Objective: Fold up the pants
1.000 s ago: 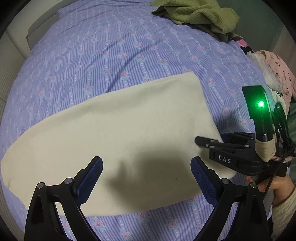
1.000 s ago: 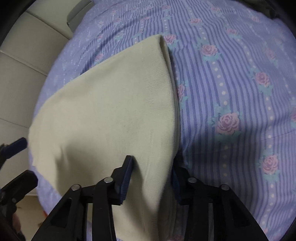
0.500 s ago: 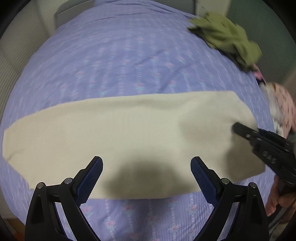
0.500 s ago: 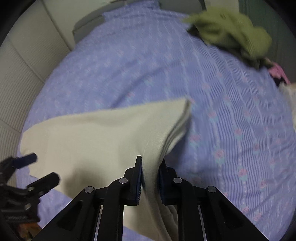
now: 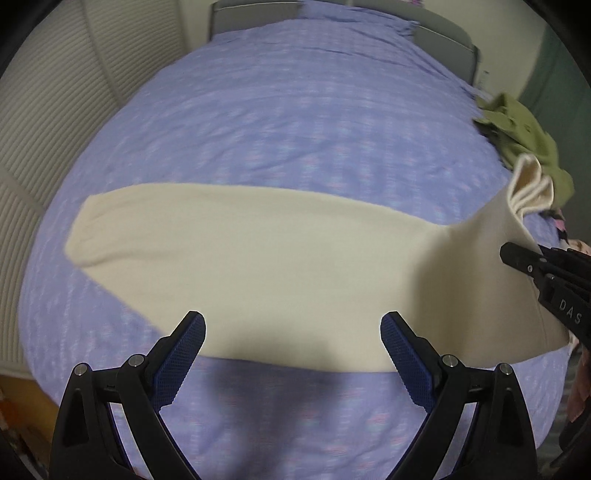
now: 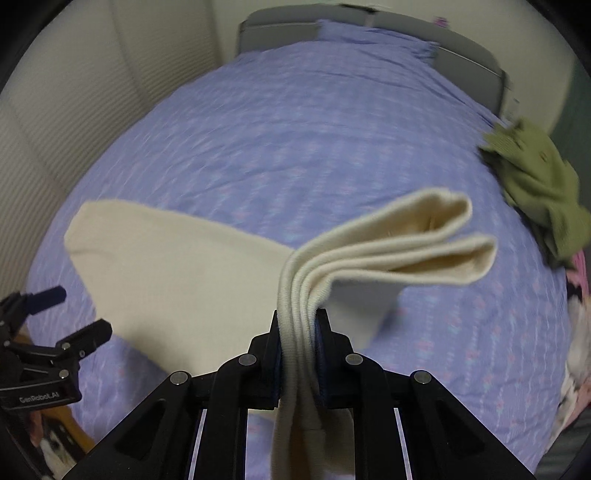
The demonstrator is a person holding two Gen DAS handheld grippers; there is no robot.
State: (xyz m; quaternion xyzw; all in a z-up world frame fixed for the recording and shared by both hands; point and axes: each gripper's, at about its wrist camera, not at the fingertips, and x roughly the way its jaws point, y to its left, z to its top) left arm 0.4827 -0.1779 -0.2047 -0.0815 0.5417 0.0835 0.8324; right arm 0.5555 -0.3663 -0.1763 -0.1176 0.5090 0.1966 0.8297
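Observation:
Cream pants (image 5: pixel 258 258) lie folded lengthwise across a purple floral bed, left to right. My right gripper (image 6: pixel 298 328) is shut on the layered hem end of the pants (image 6: pixel 388 243) and holds that end lifted above the bed; it shows at the right of the left wrist view (image 5: pixel 517 254). My left gripper (image 5: pixel 291 332) is open and empty, hovering above the near edge of the pants' middle. It also shows at the lower left of the right wrist view (image 6: pixel 62 317).
A crumpled olive-green garment (image 5: pixel 517 125) lies at the bed's far right, also in the right wrist view (image 6: pixel 535 184). Pink clothing (image 6: pixel 580 266) lies at the right edge. A padded cream wall (image 5: pixel 55 110) runs along the left. A grey headboard (image 6: pixel 369 33) is at the far end.
My right gripper closed on the pants' end and lifted it up off the bed. Both grippers rose and pulled back, so more of the bed shows. The left gripper stayed open.

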